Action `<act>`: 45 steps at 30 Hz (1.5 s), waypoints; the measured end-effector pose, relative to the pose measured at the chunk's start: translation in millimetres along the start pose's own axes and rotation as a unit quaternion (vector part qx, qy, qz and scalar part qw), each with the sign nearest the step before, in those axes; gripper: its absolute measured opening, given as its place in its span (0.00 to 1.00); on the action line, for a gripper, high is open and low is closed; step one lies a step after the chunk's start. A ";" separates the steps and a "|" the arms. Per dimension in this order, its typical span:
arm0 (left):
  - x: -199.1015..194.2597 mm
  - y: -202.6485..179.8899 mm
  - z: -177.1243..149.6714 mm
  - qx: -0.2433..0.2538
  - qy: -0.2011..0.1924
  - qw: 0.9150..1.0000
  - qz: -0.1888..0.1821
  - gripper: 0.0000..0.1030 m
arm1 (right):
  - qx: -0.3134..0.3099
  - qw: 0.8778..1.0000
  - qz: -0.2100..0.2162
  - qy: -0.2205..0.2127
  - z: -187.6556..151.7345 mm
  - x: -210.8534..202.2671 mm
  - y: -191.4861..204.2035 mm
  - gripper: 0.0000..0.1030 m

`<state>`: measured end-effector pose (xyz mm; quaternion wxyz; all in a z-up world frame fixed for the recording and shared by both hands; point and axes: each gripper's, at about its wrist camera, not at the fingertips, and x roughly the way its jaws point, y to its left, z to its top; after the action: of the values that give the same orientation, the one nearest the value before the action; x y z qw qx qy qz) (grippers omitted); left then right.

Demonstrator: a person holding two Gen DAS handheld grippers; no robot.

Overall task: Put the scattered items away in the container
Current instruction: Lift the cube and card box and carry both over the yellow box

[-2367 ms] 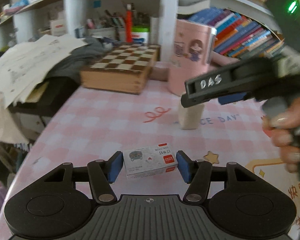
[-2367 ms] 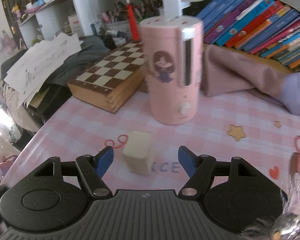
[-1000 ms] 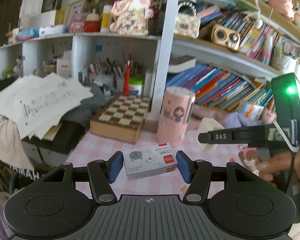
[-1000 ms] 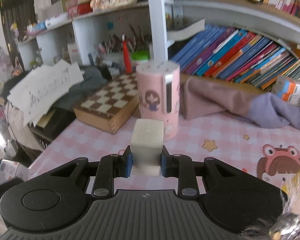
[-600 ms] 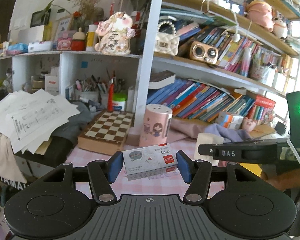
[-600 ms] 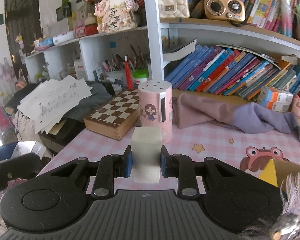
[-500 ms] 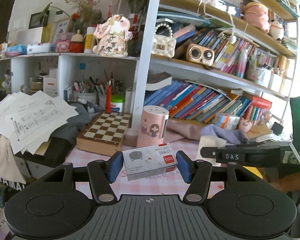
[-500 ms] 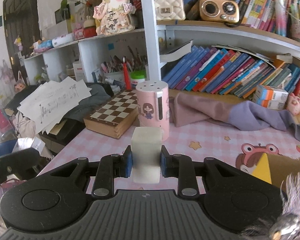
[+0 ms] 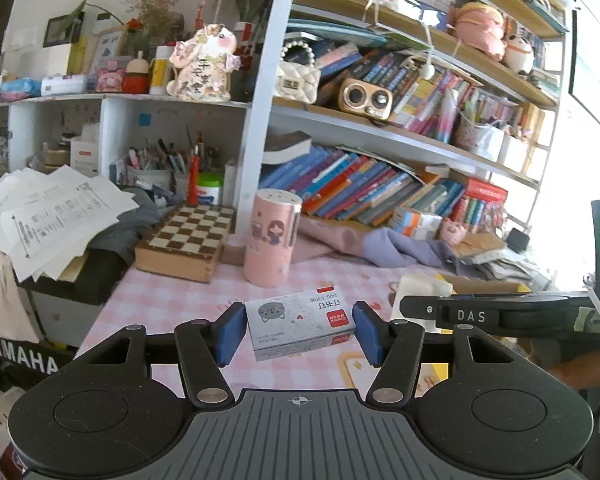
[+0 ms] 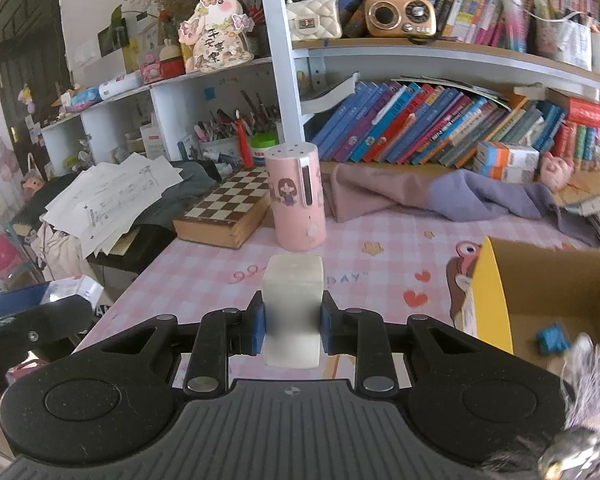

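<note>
My left gripper (image 9: 298, 332) is shut on a small white staple box (image 9: 300, 322) with a grey cat picture and a red label, held above the pink checked tabletop (image 9: 172, 296). My right gripper (image 10: 292, 324) is shut on a cream-white block (image 10: 293, 304), also lifted off the table. The cardboard box (image 10: 496, 292) with a yellow inner flap stands open at the right in the right wrist view, and a small blue item (image 10: 553, 338) lies inside it. In the left wrist view the right gripper's arm (image 9: 472, 314) reaches in from the right, with the cream-white block (image 9: 420, 288) at its tip.
A pink cylindrical holder (image 10: 296, 196) stands mid-table beside a wooden chess box (image 10: 228, 208). Folded pink and purple cloth (image 10: 440, 196) lies along the back under shelves of books (image 10: 440, 124). Loose paper sheets (image 10: 112, 196) overhang the left edge of the table.
Both grippers have pulled back and risen from the table with their items still held. The view has widened, and the cardboard box has come into sight at the right.
</note>
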<state>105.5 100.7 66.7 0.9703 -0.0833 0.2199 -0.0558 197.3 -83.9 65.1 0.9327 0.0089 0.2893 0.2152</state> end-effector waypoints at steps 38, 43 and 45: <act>-12.9 -75.7 -44.7 0.046 0.062 0.985 -0.156 0.56 | 0.078 0.988 -0.131 0.018 -92.8 -118.5 -36.4 0.24; -5.5 -95.9 -46.3 0.059 0.071 0.978 -0.184 0.56 | 0.098 0.983 -0.157 0.018 -101.0 -133.1 -52.3 0.24; -2.3 -104.4 -46.5 0.066 0.074 0.976 -0.195 0.56 | 0.105 0.980 -0.168 0.016 -103.4 -139.0 -58.9 0.24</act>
<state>75.7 -7.6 45.8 0.9251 -0.0560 0.2665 -0.2647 61.6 -205.0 45.2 0.9446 0.0544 0.3227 0.0242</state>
